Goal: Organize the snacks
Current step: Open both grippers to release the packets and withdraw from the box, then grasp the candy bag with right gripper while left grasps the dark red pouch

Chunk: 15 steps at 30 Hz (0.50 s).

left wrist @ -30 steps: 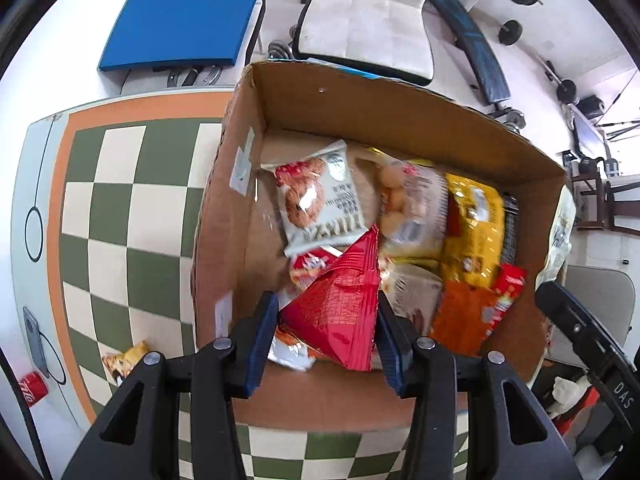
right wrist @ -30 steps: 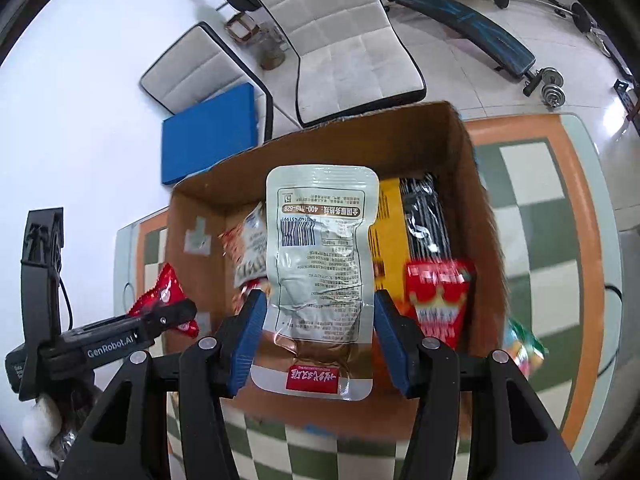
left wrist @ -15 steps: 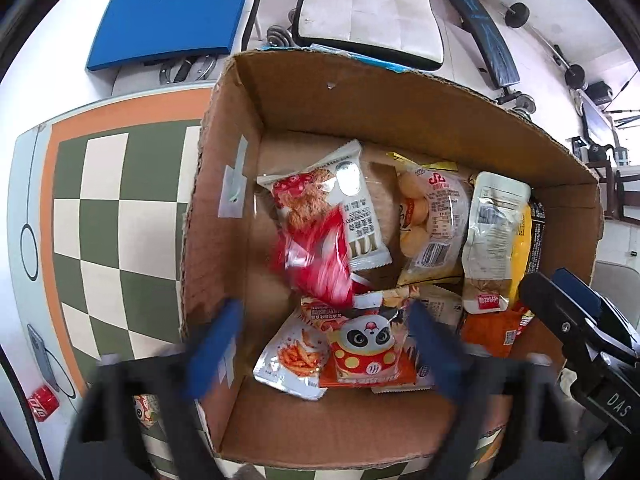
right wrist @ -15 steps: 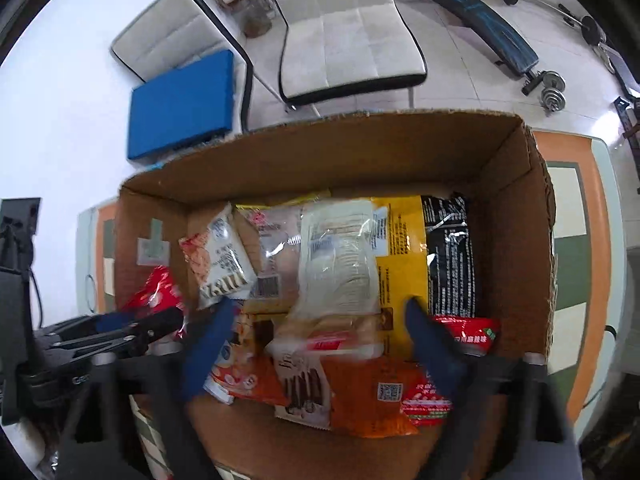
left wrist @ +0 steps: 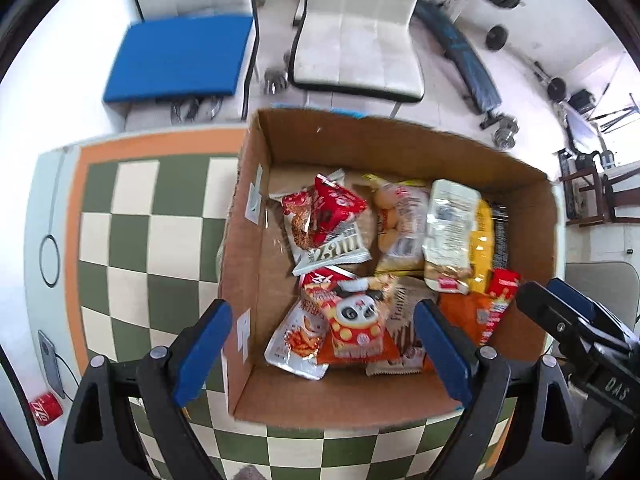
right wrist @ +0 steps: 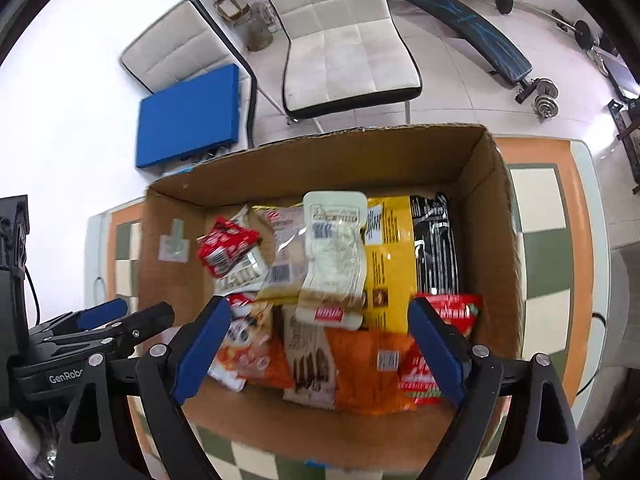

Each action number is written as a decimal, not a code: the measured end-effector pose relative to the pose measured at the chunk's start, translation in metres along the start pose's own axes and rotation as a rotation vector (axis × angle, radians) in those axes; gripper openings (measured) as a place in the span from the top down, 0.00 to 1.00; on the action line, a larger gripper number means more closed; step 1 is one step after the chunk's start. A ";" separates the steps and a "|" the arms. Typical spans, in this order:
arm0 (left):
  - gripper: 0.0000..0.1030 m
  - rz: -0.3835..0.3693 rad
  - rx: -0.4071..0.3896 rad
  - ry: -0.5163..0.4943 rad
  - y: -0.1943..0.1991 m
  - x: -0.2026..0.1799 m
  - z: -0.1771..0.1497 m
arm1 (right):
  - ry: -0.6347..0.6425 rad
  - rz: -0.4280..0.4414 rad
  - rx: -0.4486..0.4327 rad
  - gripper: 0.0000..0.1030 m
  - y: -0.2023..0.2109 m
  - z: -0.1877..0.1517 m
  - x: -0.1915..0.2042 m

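Looking straight down over the box (left wrist: 256,312) on the checkered tabletop (left wrist: 160,240) — left tongs (left wrist: 322,350) spread wide, nothing between the blue pads. A red pack (left wrist: 336,210) lies on a white cookie bag (left wrist: 332,248), with a pale pouch (left wrist: 450,232) further right and a panda bag (left wrist: 356,320) nearer the camera. Right tongs (left wrist: 576,324) poke in at the edge — a cola can (left wrist: 46,414) sits off the tabletop's corner.

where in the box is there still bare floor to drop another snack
Bare cardboard runs along the near wall of the cardboard box, below the panda packet, and in a strip down the left wall beside the red packet. The middle and right side are crowded, with the pale pouch overlapping other packets.
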<state>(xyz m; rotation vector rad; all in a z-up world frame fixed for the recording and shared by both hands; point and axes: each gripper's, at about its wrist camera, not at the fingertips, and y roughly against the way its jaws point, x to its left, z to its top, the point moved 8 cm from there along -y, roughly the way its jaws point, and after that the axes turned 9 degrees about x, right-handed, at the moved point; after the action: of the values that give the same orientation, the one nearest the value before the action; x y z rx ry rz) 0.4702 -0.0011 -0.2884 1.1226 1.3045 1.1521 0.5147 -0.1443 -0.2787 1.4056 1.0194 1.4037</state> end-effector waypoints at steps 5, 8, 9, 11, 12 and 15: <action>0.10 0.070 -0.148 0.007 0.026 -0.012 -0.048 | -0.047 0.047 -0.047 0.10 0.036 -0.042 -0.025; 0.10 0.086 -0.176 0.015 0.020 -0.023 -0.077 | -0.111 0.035 -0.069 0.10 0.049 -0.070 -0.057; 0.10 0.088 -0.175 0.026 0.014 -0.026 -0.088 | -0.144 0.020 -0.070 0.10 0.050 -0.083 -0.073; 0.10 0.075 -0.166 0.033 0.003 -0.033 -0.103 | -0.208 0.001 -0.066 0.10 0.049 -0.104 -0.101; 0.10 0.077 -0.152 0.034 -0.005 -0.037 -0.112 | -0.241 -0.004 -0.057 0.10 0.045 -0.116 -0.116; 0.10 0.067 -0.103 0.033 -0.026 -0.048 -0.131 | -0.284 -0.015 -0.018 0.10 0.026 -0.143 -0.146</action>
<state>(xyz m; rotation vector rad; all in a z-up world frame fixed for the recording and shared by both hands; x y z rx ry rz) 0.3413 -0.0568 -0.3066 1.0827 1.2256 1.2776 0.3671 -0.2875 -0.2975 1.5292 0.8297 1.1588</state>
